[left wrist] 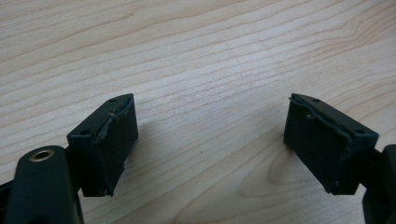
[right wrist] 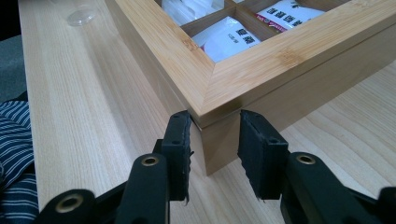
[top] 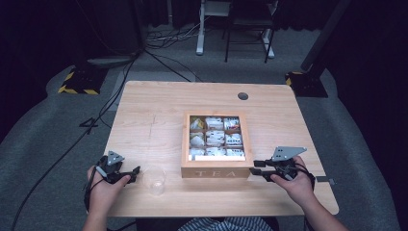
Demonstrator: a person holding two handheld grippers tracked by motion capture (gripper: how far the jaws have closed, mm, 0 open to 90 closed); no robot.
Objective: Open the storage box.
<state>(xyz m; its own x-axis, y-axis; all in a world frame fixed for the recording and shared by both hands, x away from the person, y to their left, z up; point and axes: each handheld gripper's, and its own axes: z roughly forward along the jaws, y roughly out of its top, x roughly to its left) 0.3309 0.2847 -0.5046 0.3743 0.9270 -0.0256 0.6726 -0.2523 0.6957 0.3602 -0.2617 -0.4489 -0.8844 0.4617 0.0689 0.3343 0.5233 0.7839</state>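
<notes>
A right gripper [right wrist: 214,140] straddles the near right corner of a tea box [top: 216,171] — jaws parted — while the left gripper [top: 129,174], released, rests beside a glass [top: 154,180].

Both grippers black: left gripper [top: 135,172], right gripper [top: 255,170]. Grey three-cornered plate on each, black cable trailing. Jaw pads worn, frayed edges; brass-coloured rivets. Striped navy garment, lower frame.
</notes>
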